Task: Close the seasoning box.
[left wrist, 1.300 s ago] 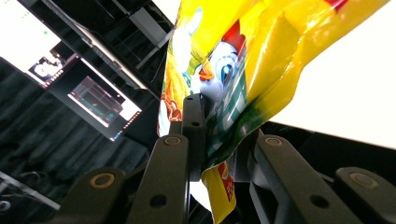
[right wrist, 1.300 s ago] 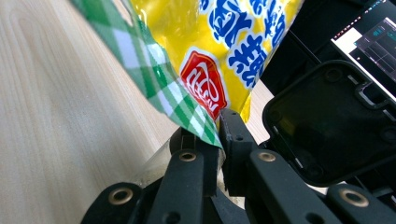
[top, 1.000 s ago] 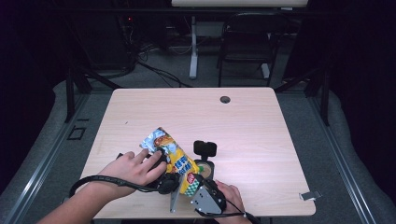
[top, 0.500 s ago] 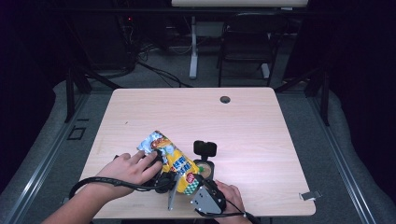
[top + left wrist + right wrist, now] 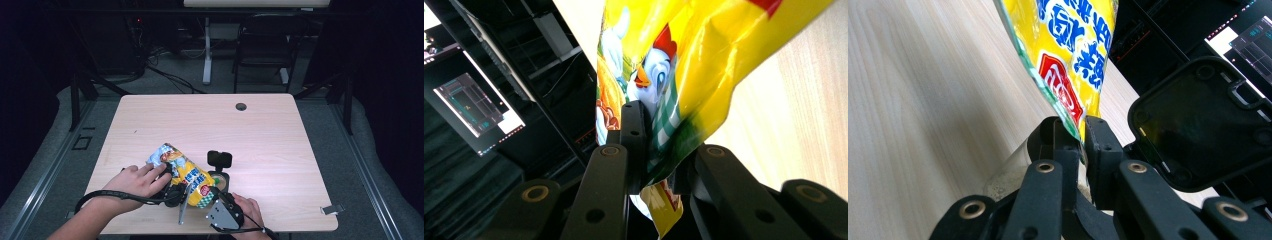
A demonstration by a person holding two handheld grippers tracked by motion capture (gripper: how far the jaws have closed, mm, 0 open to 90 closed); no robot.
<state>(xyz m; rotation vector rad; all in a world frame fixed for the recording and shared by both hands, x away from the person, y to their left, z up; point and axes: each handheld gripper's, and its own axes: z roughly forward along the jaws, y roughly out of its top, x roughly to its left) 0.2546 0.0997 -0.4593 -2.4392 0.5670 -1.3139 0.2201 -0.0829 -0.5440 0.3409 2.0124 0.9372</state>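
Note:
A yellow snack bag (image 5: pixel 186 174) with a cartoon chicken is held tilted above the front of the wooden table (image 5: pixel 200 125). My left gripper (image 5: pixel 175 190) is shut on the bag's near left edge; its jaws pinch the foil (image 5: pixel 659 165) in the left gripper view. My right gripper (image 5: pixel 212 196) is shut on the bag's lower right corner, and the right gripper view shows its jaws clamped on the green-edged seam (image 5: pixel 1079 131). Just behind the bag stands a clear container (image 5: pixel 220 178) with an open black lid (image 5: pixel 219 159).
A round cable hole (image 5: pixel 241 106) sits near the table's far edge. A small metal clip (image 5: pixel 332 209) lies at the front right corner. A chair (image 5: pixel 265 50) and desk legs stand on the floor beyond. A lit monitor (image 5: pixel 474 110) glows off to the side.
The bag and both hands have shifted slightly toward the table's near edge. The container and its lid stay where they were.

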